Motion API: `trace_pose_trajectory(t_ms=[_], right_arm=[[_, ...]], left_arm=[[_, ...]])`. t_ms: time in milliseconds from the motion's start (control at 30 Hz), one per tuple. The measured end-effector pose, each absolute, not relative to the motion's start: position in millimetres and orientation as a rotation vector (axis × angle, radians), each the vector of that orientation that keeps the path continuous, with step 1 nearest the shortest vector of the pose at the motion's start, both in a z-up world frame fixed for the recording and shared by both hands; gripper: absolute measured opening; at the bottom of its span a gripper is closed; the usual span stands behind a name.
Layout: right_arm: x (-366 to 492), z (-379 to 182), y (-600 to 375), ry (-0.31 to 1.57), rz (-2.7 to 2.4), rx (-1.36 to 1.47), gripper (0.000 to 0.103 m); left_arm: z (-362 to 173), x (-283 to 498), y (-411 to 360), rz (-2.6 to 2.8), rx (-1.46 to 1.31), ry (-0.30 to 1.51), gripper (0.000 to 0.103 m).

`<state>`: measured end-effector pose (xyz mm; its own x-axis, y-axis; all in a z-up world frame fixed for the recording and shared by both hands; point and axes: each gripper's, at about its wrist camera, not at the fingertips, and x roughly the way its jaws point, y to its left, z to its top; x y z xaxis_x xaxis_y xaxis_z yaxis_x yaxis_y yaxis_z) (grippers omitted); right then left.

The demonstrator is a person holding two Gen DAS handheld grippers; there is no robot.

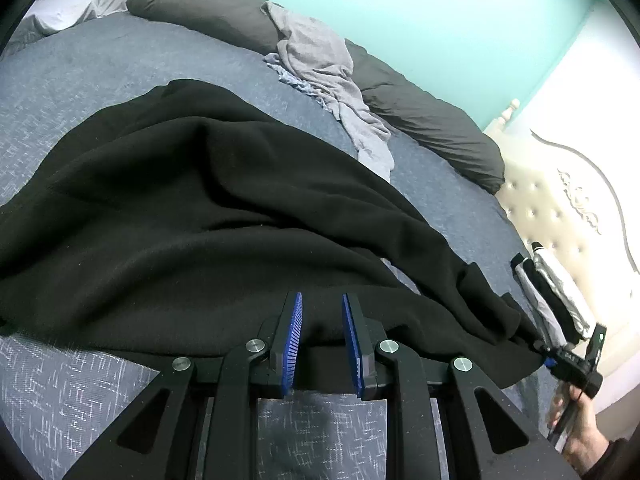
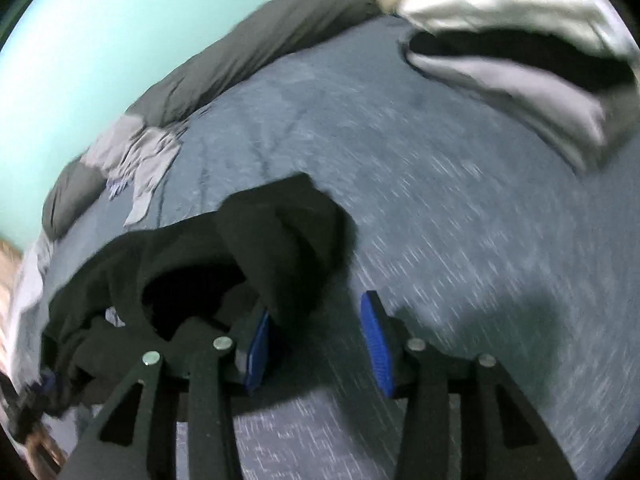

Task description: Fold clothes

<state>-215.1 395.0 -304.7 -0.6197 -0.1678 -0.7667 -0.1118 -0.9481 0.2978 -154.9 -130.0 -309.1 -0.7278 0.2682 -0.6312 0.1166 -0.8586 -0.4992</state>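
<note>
Black garment (image 1: 224, 216) half-gathered on the bed (image 1: 80, 64), fold barely begun.

It lies dark, soft and rumpled (hem bunched). The left gripper (image 1: 322, 322) has its jaws clamped on the near edge; the right gripper (image 2: 316, 332) has its jaws apart, cloth beside one pad. Grey clothes (image 1: 320, 68) wait beyond; a folded stack (image 2: 520, 64) sits near.

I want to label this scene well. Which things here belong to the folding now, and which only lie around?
In the job:
black garment
left gripper, shut on its edge
right gripper, open beside it

Lying about:
grey garment
dark duvet roll
folded stack
</note>
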Motion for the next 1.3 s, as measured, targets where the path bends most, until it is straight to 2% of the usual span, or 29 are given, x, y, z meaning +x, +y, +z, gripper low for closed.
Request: trace_pose_trajectory(t_ms=[167,267,433,467,533,600,667,767,833,867,1033,1100,1167,1200,1233,1300], right_arm=[[-241.2,-297.3,380.0,-0.387,-2.777,1.362,0.045],[-259.8,-298.8,368.8,-0.303,-2.755,1.418,0.051],[-280.2,-318.4,359.5,-0.189,-2.704,1.581,0.049],[-279.8,-320.2,362.2,-0.215,-2.703,1.588,0.044],[-276.1,-320.2,369.2,-0.27,-2.71,1.577,0.023],[-269.3,-315.9,376.9,-0.31,-2.728,1.542,0.01],[-260.5,-307.8,387.7,-0.376,-2.755,1.489,0.007],[-240.1,-295.0,422.6,-0.591,-2.787,1.353,0.006],[-226.3,-294.1,446.3,-0.722,-2.806,1.287,0.006],[-221.1,-296.6,455.1,-0.764,-2.807,1.276,0.006],[-199.8,-326.2,485.9,-0.958,-2.741,1.308,0.007],[-191.8,-330.9,492.3,-1.031,-2.741,1.313,0.011],[-183.3,-331.1,498.9,-1.091,-2.768,1.303,0.024],[-179.1,-331.2,502.2,-1.121,-2.78,1.297,0.037],[-178.3,-328.9,504.8,-1.134,-2.786,1.277,0.045],[-178.6,-323.2,509.8,-1.152,-2.793,1.228,0.05]], left_arm=[[-310.9,-155.5,-131.1,2.727,-1.13,-0.801,0.022],[-312.5,-156.4,-134.6,2.726,-1.135,-0.818,0.022],[-312.4,-156.2,-136.8,2.727,-1.131,-0.823,0.022],[-312.8,-156.2,-137.1,2.726,-1.134,-0.821,0.022],[-313.2,-155.7,-138.9,2.724,-1.136,-0.82,0.022],[-312.7,-153.9,-140.5,2.723,-1.135,-0.823,0.022],[-312.6,-153.7,-140.5,2.723,-1.137,-0.818,0.022],[-312.5,-153.4,-139.7,2.722,-1.139,-0.811,0.023],[-312.0,-153.0,-139.1,2.722,-1.135,-0.812,0.037],[-311.5,-152.6,-138.3,2.721,-1.132,-0.812,0.04],[-309.2,-154.0,-133.1,2.724,-1.125,-0.799,0.041],[-308.5,-154.9,-131.7,2.727,-1.122,-0.796,0.043],[-308.2,-156.1,-130.2,2.726,-1.122,-0.787,0.045],[-308.3,-156.7,-129.3,2.725,-1.123,-0.782,0.047],[-308.3,-157.3,-128.4,2.724,-1.123,-0.777,0.048],[-308.8,-159.8,-128.2,2.72,-1.127,-0.776,0.05]])
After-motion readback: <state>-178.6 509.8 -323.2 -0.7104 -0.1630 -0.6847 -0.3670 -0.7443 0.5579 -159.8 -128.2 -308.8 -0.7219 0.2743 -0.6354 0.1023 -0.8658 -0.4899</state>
